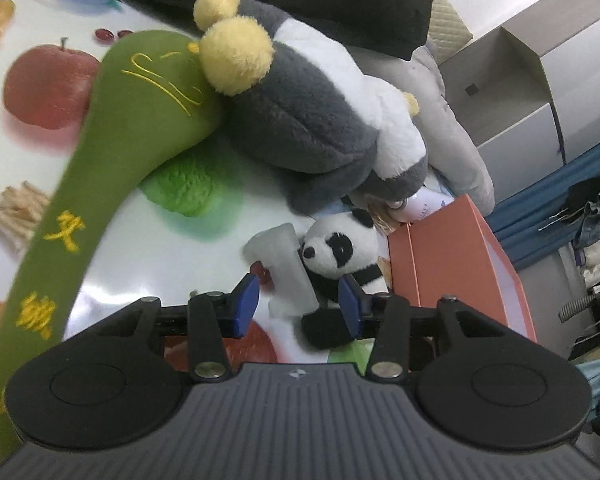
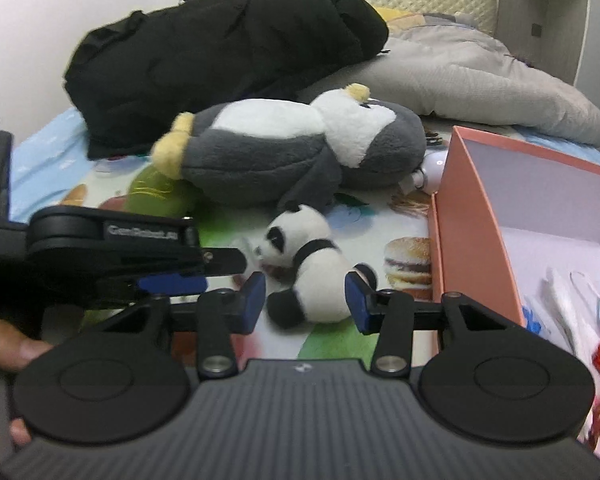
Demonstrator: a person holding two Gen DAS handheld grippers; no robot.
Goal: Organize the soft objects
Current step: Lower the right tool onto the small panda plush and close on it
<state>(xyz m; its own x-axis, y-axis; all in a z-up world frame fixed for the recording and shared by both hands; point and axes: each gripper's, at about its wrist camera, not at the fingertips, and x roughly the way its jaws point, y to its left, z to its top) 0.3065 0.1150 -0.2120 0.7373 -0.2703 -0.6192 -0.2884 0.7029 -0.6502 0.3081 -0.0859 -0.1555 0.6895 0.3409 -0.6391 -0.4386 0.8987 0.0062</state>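
Observation:
A small panda plush [image 1: 336, 254] lies on the fruit-print cloth [image 1: 40, 168], with a translucent white piece [image 1: 288, 272] against its face. My left gripper [image 1: 298, 306] stands open around both; its right pad is at the panda's back, its left pad clear of the white piece. In the right wrist view the panda [image 2: 320, 276] lies between the open pads of my right gripper [image 2: 305, 302], with small gaps on each side. The left gripper [image 2: 220, 268] reaches in from the left toward the panda's head. A grey-and-white penguin plush [image 1: 300, 112] and a long green plush [image 1: 140, 120] lie behind.
An open orange box [image 2: 472, 216] with wrappers and papers inside stands right of the panda. A black jacket [image 2: 220, 48] and a grey padded garment [image 2: 480, 88] lie at the back. A white bottle [image 1: 424, 204] pokes out by the penguin. A hand [image 2: 12, 348] shows at the left.

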